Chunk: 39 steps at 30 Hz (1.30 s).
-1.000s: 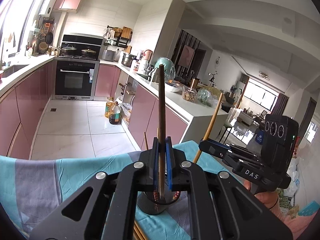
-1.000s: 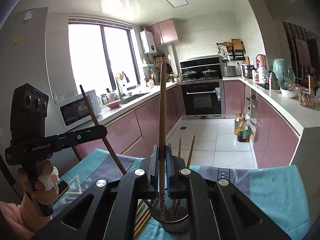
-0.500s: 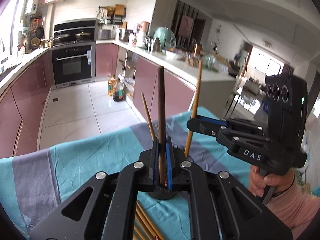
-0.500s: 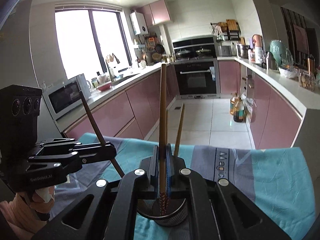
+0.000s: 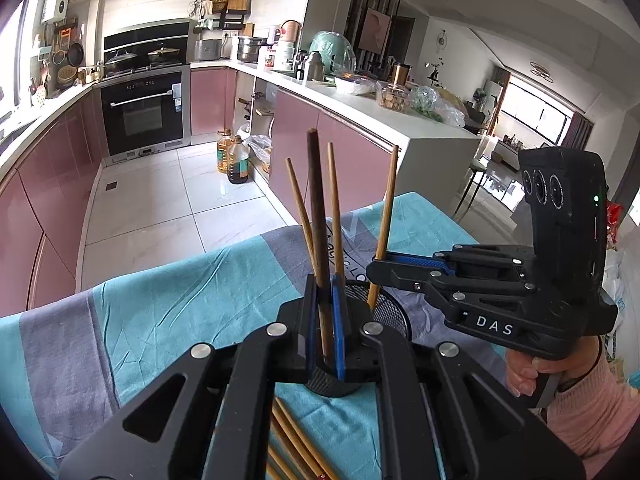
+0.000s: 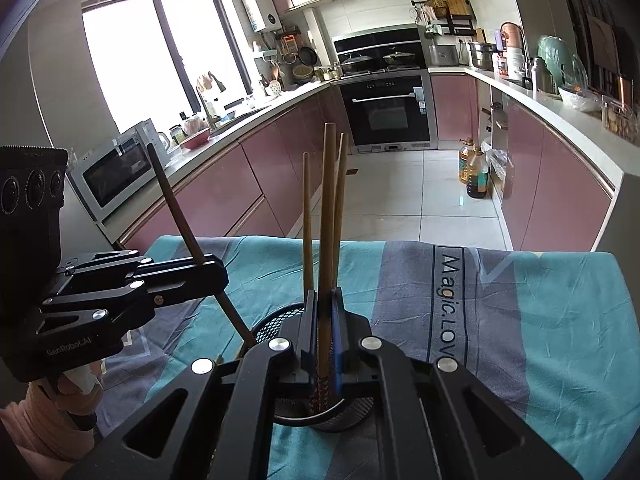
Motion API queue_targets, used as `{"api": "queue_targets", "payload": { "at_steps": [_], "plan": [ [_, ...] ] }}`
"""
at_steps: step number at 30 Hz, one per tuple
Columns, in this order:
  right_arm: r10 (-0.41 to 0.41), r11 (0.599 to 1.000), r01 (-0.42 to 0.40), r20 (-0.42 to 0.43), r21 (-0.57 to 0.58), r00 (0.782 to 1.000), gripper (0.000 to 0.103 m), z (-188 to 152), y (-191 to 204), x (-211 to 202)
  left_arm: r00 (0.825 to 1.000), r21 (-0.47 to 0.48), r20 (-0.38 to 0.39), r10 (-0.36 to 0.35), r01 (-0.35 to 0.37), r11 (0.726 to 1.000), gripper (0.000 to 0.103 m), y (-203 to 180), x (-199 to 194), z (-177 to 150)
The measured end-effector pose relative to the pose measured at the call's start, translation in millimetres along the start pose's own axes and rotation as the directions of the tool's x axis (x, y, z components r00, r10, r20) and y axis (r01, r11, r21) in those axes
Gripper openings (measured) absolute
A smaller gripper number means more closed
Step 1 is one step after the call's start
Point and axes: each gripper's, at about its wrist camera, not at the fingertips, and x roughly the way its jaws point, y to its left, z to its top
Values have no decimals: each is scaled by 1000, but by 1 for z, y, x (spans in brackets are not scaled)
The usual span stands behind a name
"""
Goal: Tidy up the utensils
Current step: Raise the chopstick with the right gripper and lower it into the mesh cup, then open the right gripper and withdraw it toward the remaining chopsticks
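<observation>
Only the left wrist view shows the loose chopsticks (image 5: pixel 294 446) lying on the cloth-covered tabletop (image 5: pixel 168 320) beneath the left claw (image 5: pixel 325 320), which is pressed together on a dark chopstick (image 5: pixel 318 216), tip down in the black mesh holder (image 5: pixel 390 310). Just beyond stand two pale chopsticks (image 5: pixel 335 208) in the holder. To its right, the right claw (image 5: pixel 376 266) pinches a light chopstick (image 5: pixel 386 216). The right wrist view alone shows that chopstick's patterned end (image 6: pixel 322 394) inside the holder and lettering on the cloth (image 6: pixel 452 308) to its right.
</observation>
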Motion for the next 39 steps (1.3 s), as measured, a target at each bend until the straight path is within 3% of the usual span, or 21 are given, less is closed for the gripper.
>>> {"api": "queue_targets", "payload": {
  "at_steps": [12,18,24,26,30,35,39],
  "plan": [
    [-35,999,34,4,28,999,8,8,-2,9,999,-39,-23,23,-24,999,10,6,14,5],
    [-27,1000,27,25,13,999,10,3,3,1,999,-74,16,34,-33,997,15,16,3,-6],
    [10,999,-7,72,-44,997,28,-9,22,-21,988,-90,128,88,-77,993,36,20,-36,-26],
    [45,997,-39,89,-69,995,33,-16,32,-31,982,-97,155,109,-94,991,50,22,-49,-37],
    [111,987,-101,78,-121,991,43,-35,53,-38,970,-118,174,168,-149,982,67,35,-72,-67],
    [154,978,-154,-11,-138,988,46,-64,72,-23,968,-133,110,226,-211,968,72,48,-76,-105],
    [143,980,-153,-88,-128,986,46,-86,78,-1,968,-130,28,250,-244,961,72,55,-67,-133]
  ]
}}
